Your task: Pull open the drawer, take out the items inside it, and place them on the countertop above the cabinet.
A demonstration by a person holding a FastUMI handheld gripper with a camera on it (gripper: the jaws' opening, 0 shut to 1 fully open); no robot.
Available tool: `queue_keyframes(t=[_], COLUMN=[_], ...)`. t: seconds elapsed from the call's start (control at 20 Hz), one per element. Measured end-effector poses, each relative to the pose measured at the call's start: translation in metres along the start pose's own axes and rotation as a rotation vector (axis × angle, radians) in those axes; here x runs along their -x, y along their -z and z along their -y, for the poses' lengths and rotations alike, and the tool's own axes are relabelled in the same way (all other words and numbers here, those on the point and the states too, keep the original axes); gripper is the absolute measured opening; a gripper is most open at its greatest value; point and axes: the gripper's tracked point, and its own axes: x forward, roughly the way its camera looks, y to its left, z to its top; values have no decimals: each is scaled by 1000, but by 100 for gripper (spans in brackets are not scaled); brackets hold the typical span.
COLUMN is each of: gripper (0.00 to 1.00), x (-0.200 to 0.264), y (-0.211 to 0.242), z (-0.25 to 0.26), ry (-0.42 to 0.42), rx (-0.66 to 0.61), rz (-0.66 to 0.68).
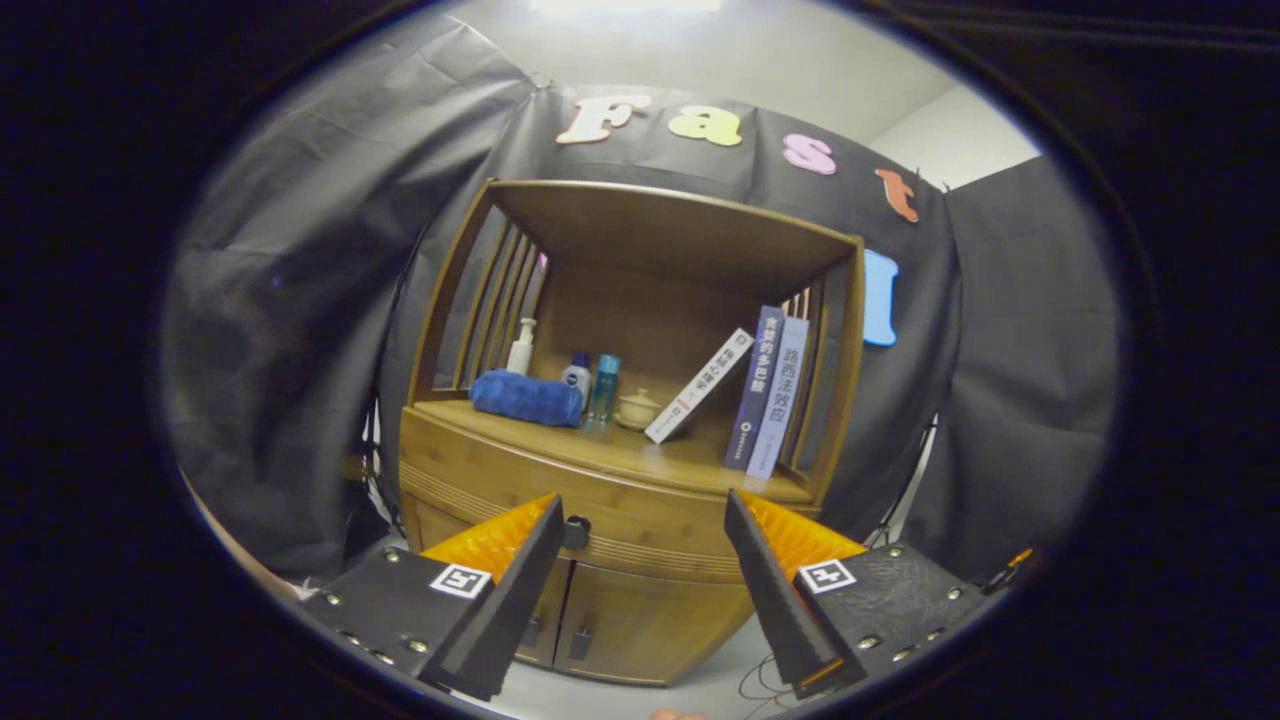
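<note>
The gripper [645,590] stands wide open and empty, aimed at the wooden cabinet [640,600]; the drawer [650,515] lies closed directly below the countertop [640,450], its long axis horizontal; the drawer knob [577,531] sits just beside the left finger's tip, so the approach likely needs a leftward shift.
</note>
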Motion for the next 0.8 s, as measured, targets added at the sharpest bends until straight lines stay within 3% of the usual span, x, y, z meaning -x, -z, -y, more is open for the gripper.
queue_keyframes(t=[0.4, 0.75, 0.8], gripper=[97, 97, 89], x=[-76, -136, -139], y=[57, 109, 116], z=[-76, -78, -73], ry=[-117, -48, -30], rx=[3, 28, 8], rz=[-103, -214, -232])
